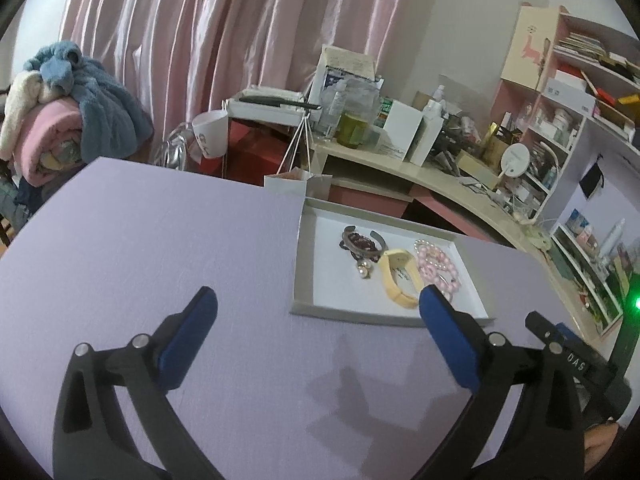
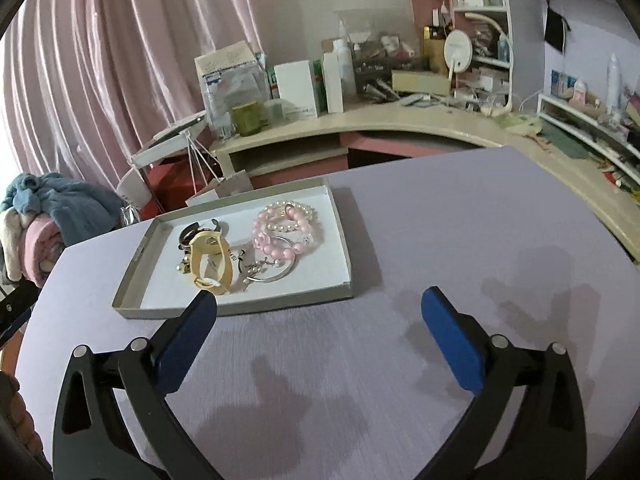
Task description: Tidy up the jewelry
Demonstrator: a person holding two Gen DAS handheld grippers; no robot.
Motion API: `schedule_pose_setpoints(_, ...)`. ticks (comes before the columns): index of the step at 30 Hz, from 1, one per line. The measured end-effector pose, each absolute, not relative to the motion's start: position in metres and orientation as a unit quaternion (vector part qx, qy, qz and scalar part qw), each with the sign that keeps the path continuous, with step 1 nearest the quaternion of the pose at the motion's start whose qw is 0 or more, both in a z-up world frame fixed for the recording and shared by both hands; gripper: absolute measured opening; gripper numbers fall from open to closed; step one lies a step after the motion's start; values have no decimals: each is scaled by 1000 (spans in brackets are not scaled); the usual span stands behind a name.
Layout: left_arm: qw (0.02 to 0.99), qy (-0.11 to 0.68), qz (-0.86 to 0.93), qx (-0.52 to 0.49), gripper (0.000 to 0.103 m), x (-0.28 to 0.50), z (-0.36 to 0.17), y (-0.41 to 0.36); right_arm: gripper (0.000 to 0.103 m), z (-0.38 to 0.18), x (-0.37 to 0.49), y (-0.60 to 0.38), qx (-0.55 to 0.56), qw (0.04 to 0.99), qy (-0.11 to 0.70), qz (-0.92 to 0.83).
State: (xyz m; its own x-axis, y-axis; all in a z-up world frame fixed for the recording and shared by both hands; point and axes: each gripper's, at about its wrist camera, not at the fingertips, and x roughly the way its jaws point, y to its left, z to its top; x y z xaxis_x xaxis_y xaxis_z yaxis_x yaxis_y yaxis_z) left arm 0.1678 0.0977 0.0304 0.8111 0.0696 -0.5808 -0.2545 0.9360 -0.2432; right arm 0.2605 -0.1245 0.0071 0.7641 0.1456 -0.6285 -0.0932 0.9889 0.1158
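Shallow tray [image 2: 132,276] of bracelets lies flat on the purple bench [image 2: 440,220], long axis running away from both released, empty tongs: left [image 1: 318,300], right [image 2: 318,300].

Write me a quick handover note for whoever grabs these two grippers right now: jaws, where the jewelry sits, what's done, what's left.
Left gripper: jaws wide open, nothing between them, above the purple table.
Right gripper: jaws wide open, nothing between them.
Jewelry: all that shows lies in the shallow grey tray: cream bangle, pink bead bracelets, silver ring bangle, dark bracelet.
Done: no loose jewelry visible on the table.
Left: pieces lie piled and overlapping; perhaps spread them apart.
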Motion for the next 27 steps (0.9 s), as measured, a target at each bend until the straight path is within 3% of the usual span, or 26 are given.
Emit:
schedule_pose_setpoints(14, 948, 272, 90, -141, 101, 111, 39, 72, 102, 24, 207, -131, 39, 956, 278, 83)
schedule_pose_setpoints(27, 960, 231, 84, -134, 101, 120, 53, 73, 102, 35, 210, -109, 46, 964, 232, 122)
